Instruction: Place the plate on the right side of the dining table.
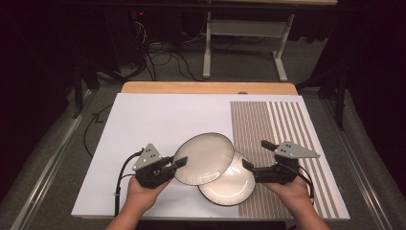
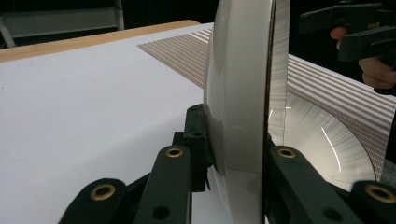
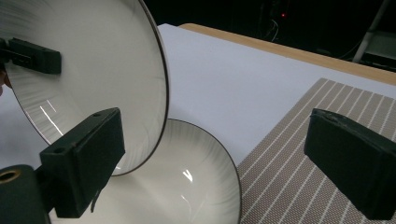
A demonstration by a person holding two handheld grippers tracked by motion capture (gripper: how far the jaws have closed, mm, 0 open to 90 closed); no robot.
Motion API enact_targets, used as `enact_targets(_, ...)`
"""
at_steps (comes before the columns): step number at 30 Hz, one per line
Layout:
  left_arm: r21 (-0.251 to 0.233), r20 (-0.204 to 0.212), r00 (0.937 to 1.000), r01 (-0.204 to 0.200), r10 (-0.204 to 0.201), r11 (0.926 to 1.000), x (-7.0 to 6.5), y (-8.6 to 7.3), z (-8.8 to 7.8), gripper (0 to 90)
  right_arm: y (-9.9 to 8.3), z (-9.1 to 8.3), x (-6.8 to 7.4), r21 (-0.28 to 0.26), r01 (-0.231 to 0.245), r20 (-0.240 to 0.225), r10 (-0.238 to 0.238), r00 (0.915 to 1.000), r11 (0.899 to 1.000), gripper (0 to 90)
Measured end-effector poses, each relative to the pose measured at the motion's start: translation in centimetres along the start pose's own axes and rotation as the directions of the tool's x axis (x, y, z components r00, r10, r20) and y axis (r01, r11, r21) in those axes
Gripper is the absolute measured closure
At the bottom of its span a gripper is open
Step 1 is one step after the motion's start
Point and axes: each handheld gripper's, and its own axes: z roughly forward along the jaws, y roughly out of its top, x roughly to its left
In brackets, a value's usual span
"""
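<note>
Two white plates with dark rims are on the table. The upper plate [image 1: 203, 158] [image 2: 238, 93] [image 3: 93, 70] is tilted up off the table, and my left gripper [image 1: 178, 163] [image 2: 233, 154] is shut on its left rim. It overlaps the lower plate [image 1: 234, 184] [image 2: 322, 140] [image 3: 187, 186], which lies flat and partly on the striped mat. My right gripper [image 1: 256, 154] [image 3: 219, 154] stands open at the lower plate's right edge, jaws wide apart with nothing pressed between them. In the left gripper view the right gripper [image 2: 345, 32] shows beyond the held plate.
A white sheet [image 1: 158, 120] covers most of the table, with a brown striped placemat [image 1: 282, 124] on its right part. The wooden table edge [image 1: 206, 87] runs along the back. Beyond it are a white frame's legs [image 1: 207, 57] and cables [image 1: 163, 57] on the floor.
</note>
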Motion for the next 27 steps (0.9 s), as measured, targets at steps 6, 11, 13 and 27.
enact_targets(6, -0.001, 0.0, 1.0, -0.004, 0.004, 1.0, 0.0, 0.0, 0.0, 77.1, 0.2, 1.3, 0.8, 0.02, 0.022, -0.025, -0.021, 0.9995, 1.0, 10.9)
enact_targets(11, -0.001, 0.001, 1.0, -0.006, 0.006, 1.0, 0.0, 0.0, 0.0, 77.0, 0.3, 2.2, 1.3, 0.037, 0.025, -0.04, -0.024, 0.9989, 0.999, 12.4)
enact_targets(13, -0.001, 0.0, 1.0, -0.008, 0.008, 1.0, 0.0, 0.0, 0.0, 77.0, 0.4, 2.8, 1.6, 0.048, 0.018, -0.048, -0.016, 0.9987, 0.999, 14.3)
enact_targets(27, -0.003, -0.001, 0.9999, -0.016, 0.016, 0.9999, -0.1, 0.0, -0.1, 77.0, 0.2, 5.0, 2.6, 0.091, -0.011, -0.087, 0.019, 0.9961, 0.996, 35.8)
